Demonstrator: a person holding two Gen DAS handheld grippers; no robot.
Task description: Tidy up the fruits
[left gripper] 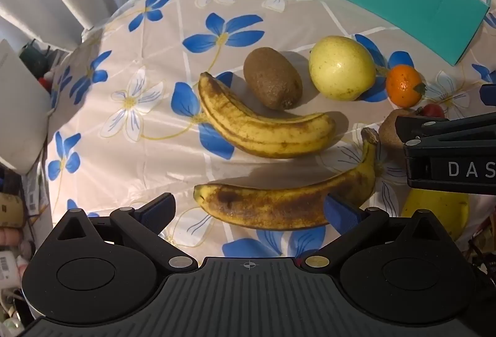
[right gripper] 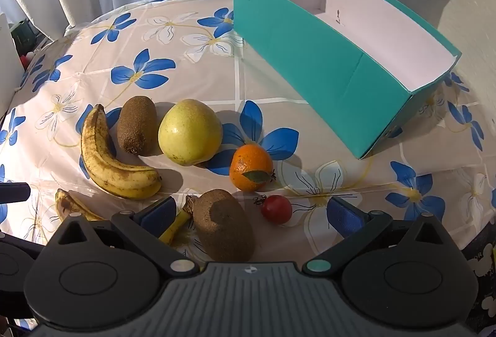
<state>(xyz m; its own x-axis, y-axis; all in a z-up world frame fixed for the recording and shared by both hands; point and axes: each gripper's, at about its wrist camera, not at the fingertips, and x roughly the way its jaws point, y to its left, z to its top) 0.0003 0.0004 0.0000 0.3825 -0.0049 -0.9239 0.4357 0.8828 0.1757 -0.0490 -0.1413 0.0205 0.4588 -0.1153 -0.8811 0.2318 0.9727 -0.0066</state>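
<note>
2 bananas (right gripper: 114,163) lie left of the kiwi (right gripper: 136,124) and pear (right gripper: 189,132); the box (right gripper: 310,64) stands behind them.

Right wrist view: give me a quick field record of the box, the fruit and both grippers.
box: open teal cardboard box, nothing visible inside
fruit on table: two spotted yellow bananas, two brown kiwis, yellow-green pear, orange mandarin, small red fruit
left gripper: open, over nearer banana
right gripper: open, nearer kiwi between fingers
</note>
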